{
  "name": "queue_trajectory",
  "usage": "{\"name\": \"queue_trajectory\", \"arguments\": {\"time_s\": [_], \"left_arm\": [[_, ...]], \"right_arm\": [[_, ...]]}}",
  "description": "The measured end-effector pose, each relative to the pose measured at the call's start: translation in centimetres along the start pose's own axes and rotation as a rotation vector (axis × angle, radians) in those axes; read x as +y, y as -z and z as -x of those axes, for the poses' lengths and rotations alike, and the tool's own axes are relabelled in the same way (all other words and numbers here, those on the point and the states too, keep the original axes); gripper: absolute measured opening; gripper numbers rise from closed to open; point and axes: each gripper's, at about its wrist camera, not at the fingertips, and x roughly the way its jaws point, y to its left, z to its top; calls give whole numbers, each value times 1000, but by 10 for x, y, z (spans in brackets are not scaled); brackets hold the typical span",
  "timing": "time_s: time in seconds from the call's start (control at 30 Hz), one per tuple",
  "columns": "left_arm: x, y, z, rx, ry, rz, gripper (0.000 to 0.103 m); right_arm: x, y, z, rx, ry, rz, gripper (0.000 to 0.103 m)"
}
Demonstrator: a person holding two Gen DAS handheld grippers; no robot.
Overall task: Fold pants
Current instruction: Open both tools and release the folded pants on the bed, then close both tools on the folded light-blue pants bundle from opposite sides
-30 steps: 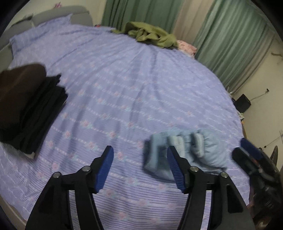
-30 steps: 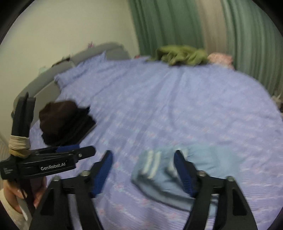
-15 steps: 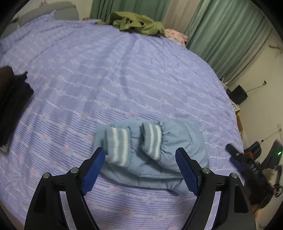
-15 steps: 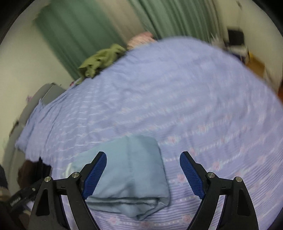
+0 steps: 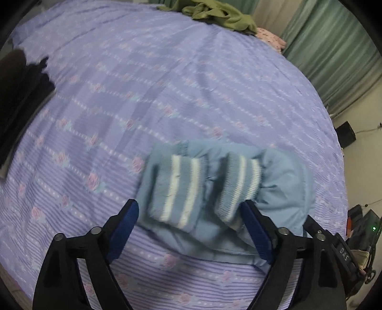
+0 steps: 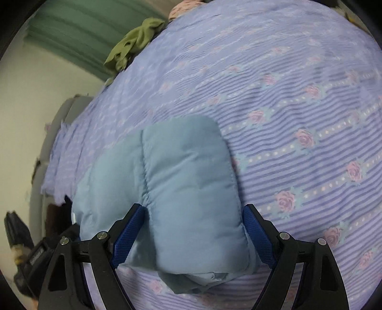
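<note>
Two handheld grippers tilt steeply down over a bed; the left gripper (image 5: 189, 215) has its blue pads still spreading, and the two striped cuffs of the pants lie between them without being pressed; the right gripper (image 6: 193, 225) stands wide apart, straddling one padded lobe of the same bundle, its pads beside the fabric and not squeezing it. One pair of light blue padded pants (image 5: 281, 181) lies folded into a compact bundle on the purple flowered bedspread (image 5: 167, 83), near the bed's front edge; in the left view its long axis runs left to right, with both cuffs (image 5: 176, 188) lying on top and pointing toward the camera. One stack of dark folded clothes (image 5: 19, 95) sits at the left edge; one crumpled green garment (image 5: 222, 14) lies at the far end, beside green curtains (image 5: 334, 47).
</note>
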Motion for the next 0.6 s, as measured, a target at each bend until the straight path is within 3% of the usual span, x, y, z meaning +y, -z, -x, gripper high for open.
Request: {"name": "queue_trajectory", "arguments": {"time_s": [0.27, 0.6], "left_arm": [[39, 8, -30, 58, 127, 105, 103], [59, 19, -63, 74, 243, 170, 103]], "right_arm": [[22, 9, -11, 17, 53, 112, 85], [15, 13, -21, 15, 71, 137, 86]]}}
